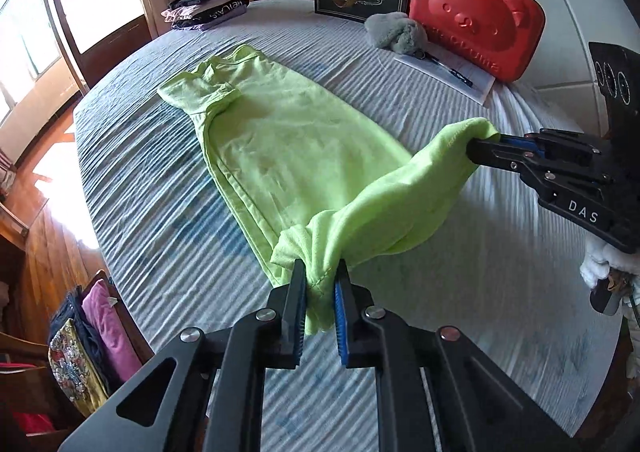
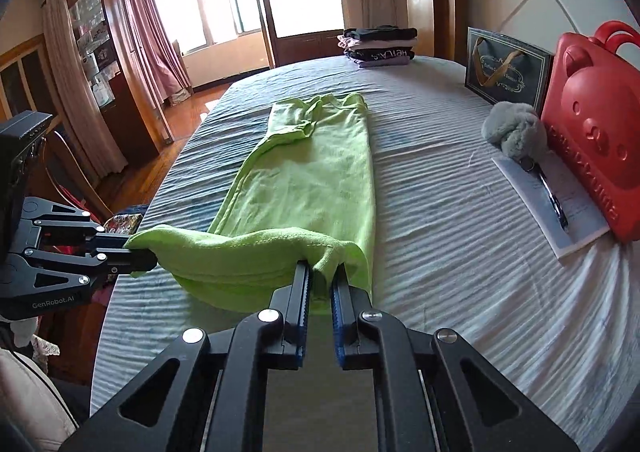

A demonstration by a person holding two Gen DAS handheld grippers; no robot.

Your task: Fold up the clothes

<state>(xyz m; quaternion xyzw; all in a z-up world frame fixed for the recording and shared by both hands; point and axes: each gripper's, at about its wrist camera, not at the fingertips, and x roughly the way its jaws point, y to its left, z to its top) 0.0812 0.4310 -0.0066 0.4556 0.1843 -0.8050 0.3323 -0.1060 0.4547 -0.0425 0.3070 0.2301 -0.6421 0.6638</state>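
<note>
A lime green shirt (image 1: 272, 140) lies lengthwise on the striped bed cover, folded narrow, collar at the far end; it also shows in the right wrist view (image 2: 316, 180). My left gripper (image 1: 322, 276) is shut on the near hem's left corner and holds it raised above the bed. My right gripper (image 2: 320, 276) is shut on the hem's right corner, also raised. Each gripper shows in the other's view: the right gripper (image 1: 486, 142) and the left gripper (image 2: 138, 252). The hem hangs in a sagging fold between them.
A stack of folded clothes (image 2: 378, 44) sits at the far end of the bed. A red bear-face case (image 2: 596, 132), a dark gift bag (image 2: 506, 66), a grey fluffy keychain (image 2: 514, 128) and a paper with a pen (image 2: 552, 204) lie along the right side. Clothes sit beside the bed at left (image 1: 96, 336).
</note>
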